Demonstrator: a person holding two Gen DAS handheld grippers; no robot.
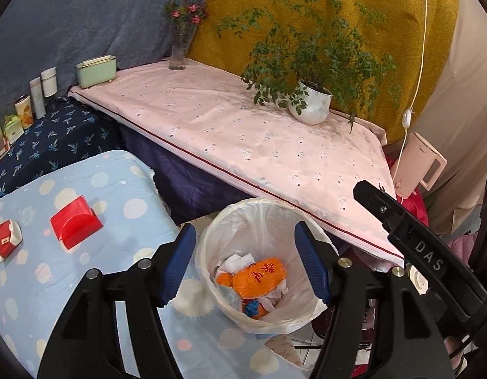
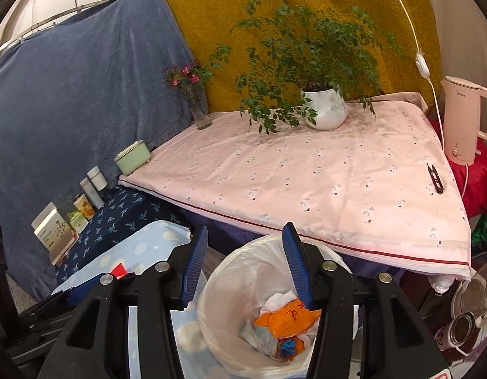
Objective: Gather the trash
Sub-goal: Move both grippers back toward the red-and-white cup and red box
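A white-lined trash bin [image 1: 211,237] stands on the floor between the tables, and shows in the right wrist view [image 2: 230,271] too. Inside lie an orange plastic bag [image 1: 259,276] and crumpled white paper [image 1: 235,260]. My left gripper [image 1: 245,265] hangs open and empty above the bin. My right gripper [image 2: 245,263] is open and empty over the bin as well; its black arm [image 1: 410,237] crosses the left wrist view. A red cigarette pack [image 1: 74,221] and a red-and-white pack [image 1: 6,240] lie on the blue dotted table [image 1: 85,284].
A pink-clothed table [image 2: 306,183] carries a potted plant [image 2: 325,107], a glass flower vase [image 2: 200,112], a green box [image 2: 133,158] and small black snips [image 2: 436,180]. A pink kettle [image 2: 467,120] stands at right. Bottles and boxes [image 1: 28,107] line a dark blue surface.
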